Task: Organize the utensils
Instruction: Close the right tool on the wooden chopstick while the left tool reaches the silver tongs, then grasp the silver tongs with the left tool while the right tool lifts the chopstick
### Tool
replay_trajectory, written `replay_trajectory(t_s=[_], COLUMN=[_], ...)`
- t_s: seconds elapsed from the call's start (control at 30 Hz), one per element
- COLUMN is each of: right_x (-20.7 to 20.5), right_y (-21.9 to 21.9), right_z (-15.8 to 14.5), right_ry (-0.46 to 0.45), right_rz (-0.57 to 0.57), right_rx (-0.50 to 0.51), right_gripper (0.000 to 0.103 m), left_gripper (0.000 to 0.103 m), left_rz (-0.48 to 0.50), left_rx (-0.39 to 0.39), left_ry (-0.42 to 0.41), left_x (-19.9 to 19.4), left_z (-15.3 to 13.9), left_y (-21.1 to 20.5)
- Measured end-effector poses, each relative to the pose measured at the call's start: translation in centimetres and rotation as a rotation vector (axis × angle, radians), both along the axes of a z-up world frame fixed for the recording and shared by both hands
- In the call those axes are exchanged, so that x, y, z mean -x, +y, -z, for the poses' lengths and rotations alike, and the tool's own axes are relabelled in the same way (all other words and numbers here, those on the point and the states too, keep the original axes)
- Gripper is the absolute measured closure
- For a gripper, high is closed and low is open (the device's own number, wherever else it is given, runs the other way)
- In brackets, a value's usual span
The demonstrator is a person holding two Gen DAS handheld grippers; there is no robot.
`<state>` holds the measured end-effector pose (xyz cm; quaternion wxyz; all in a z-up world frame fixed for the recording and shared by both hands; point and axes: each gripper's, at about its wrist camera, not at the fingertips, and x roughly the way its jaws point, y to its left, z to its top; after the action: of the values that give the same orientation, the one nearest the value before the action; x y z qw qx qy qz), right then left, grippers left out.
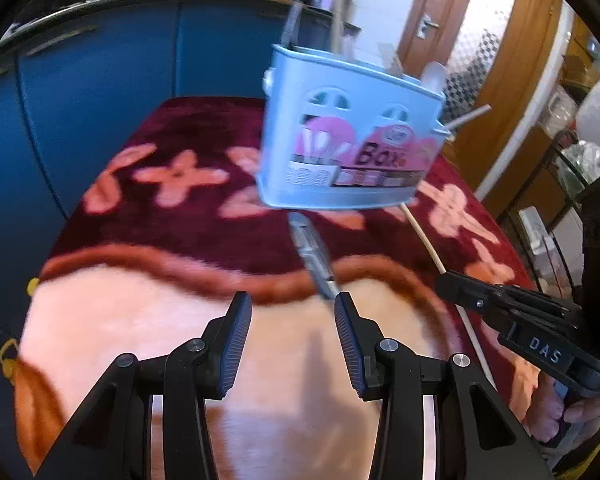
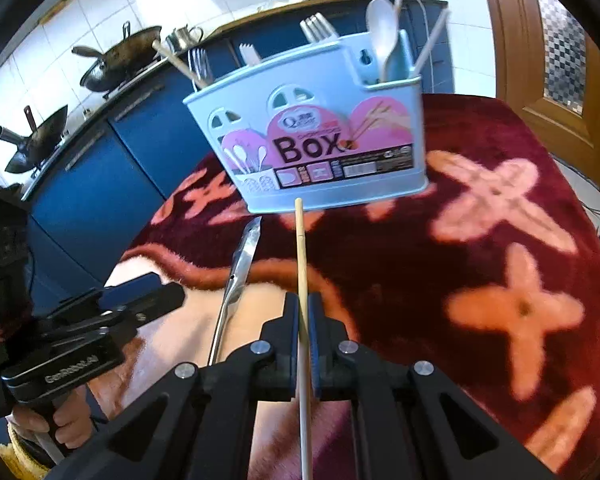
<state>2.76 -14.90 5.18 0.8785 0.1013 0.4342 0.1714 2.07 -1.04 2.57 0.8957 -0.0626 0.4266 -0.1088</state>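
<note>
On a table draped in a maroon floral blanket (image 2: 480, 240), a pale blue utensil box (image 2: 320, 132) stands at the far middle, already stocked with forks, a white spoon and sticks in separate compartments. Nearer, two loose pieces lie in front of it: a metal utensil (image 2: 240, 268), its type hard to read, and to its right a single wooden chopstick (image 2: 300, 248) whose far tip reaches the foot of the box.

The right gripper (image 2: 303, 316) has its jaws pressed together on that chopstick, pinching it partway along the shaft. The stick looks light, stiff and smooth, so it may pivot or slide in the pads; a hold nearer the middle would likely steady it for dropping upright into a compartment. The left gripper (image 1: 294, 320) hangs with jaws spread and nothing between them, just short of the metal utensil's near end (image 1: 314, 256).

Only the right wrist view shows the pinch itself, the box's contents sharply, and woks on the counter at far left. The left wrist view, blurred, alone shows the left jaws' gap and the right tool from outside.
</note>
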Motion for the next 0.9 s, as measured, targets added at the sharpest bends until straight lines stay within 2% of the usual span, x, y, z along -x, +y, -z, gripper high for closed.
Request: replay_trajectory(t_s=[0.27, 0.47, 0.67, 0.73, 0.8, 0.9], right_x=[1.0, 1.4, 1.6, 1.7, 1.6, 1.8], right_y=[-1.9, -3.0, -3.7, -3.8, -3.9, -4.1], right_z=[-0.3, -0.4, -0.6, -0.5, -0.5, -0.5], right_ry=[-0.03, -0.047, -0.064, -0.066, -0.066, -0.068], right_rz=[0.031, 0.046, 0.049, 0.05, 0.052, 0.057], right_rx=[-0.057, -0.084, -0.099, -0.107, -0.113, -0.117], right_gripper=[0.097, 0.097, 0.097, 0.097, 0.097, 0.097], left_gripper=[0.06, 0.063, 0.063, 0.067, 0.079, 0.084], left_rz=[0.059, 0.058, 0.073, 0.074, 0.073, 0.071], left_rx=[0.013, 0.016, -0.008, -0.019, -0.039, -0.015], left_ry=[0.098, 0.186, 0.217, 0.219, 0.213, 0.21], left_x=[-1.9, -4.2, -5.5, -5.8, -6.0, -5.9], left_z=[1.3, 2.6, 3.0, 3.0, 3.0, 2.9], left_y=[-2.7, -3.2, -3.6, -3.6, -3.5, -3.0])
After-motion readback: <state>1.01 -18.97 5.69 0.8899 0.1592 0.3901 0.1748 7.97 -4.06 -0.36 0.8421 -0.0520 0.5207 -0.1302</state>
